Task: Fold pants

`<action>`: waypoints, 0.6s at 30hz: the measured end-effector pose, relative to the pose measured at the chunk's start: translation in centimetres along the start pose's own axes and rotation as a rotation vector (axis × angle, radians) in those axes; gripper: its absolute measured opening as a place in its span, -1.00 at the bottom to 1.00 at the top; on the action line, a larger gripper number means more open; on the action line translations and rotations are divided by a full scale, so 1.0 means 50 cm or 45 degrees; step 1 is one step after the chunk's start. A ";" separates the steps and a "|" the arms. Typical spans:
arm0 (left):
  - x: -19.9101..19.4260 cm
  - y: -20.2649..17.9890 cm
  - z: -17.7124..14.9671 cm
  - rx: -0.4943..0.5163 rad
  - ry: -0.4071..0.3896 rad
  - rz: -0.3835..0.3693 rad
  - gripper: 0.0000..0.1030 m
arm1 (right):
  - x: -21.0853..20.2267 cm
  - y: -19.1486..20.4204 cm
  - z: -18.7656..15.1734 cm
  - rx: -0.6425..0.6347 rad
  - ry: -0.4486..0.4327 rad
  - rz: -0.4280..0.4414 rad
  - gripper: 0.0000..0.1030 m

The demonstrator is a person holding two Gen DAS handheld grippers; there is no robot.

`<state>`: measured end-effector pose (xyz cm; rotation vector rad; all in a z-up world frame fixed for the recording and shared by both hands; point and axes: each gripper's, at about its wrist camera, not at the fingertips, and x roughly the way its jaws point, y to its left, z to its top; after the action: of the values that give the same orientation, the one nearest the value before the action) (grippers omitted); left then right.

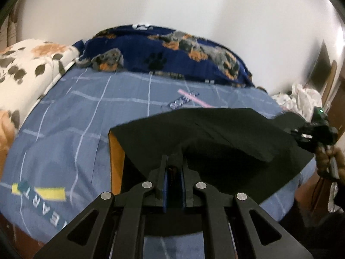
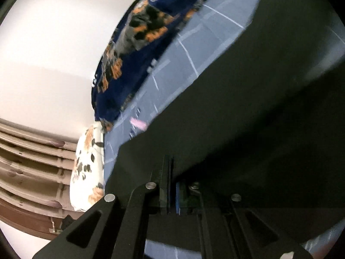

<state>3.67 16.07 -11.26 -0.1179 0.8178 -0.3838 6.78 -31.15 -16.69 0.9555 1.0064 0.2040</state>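
The left tongs [image 1: 174, 168] are pinching the near edge of the black pants [image 1: 215, 129], their jaws drawn narrow on the cloth. The pants are hanging lifted over the near right part of the bed [image 1: 75, 112], an orange inner side showing at their left edge. At the right edge of the left wrist view, the right tongs [image 1: 301, 135] are gripping the pants' far right corner, a hand [image 1: 327, 157] holding them. In the right wrist view the right tongs [image 2: 172, 179] are clamped narrow on the cloth, which is covering most of the picture. Beyond, a blue dog-print blanket [image 1: 172, 51] is lying along the bed's far edge, and a floral pillow [image 1: 28, 69] is sitting at its far left corner.
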 end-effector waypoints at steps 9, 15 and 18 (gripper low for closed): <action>-0.016 0.015 -0.080 -0.027 0.056 0.057 -0.77 | -0.003 -0.082 -0.120 0.103 0.063 -0.040 -0.93; -0.019 0.028 -0.095 -0.029 0.086 0.112 -0.63 | 0.009 -0.116 -0.156 0.175 0.107 -0.039 -0.93; -0.037 0.027 -0.096 -0.032 0.090 0.186 -0.47 | 0.016 -0.123 -0.164 0.183 0.114 -0.039 -0.93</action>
<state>-0.59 18.24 -13.61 -0.0674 0.8951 -0.2411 -0.88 -29.56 -23.35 1.0680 1.1290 0.1511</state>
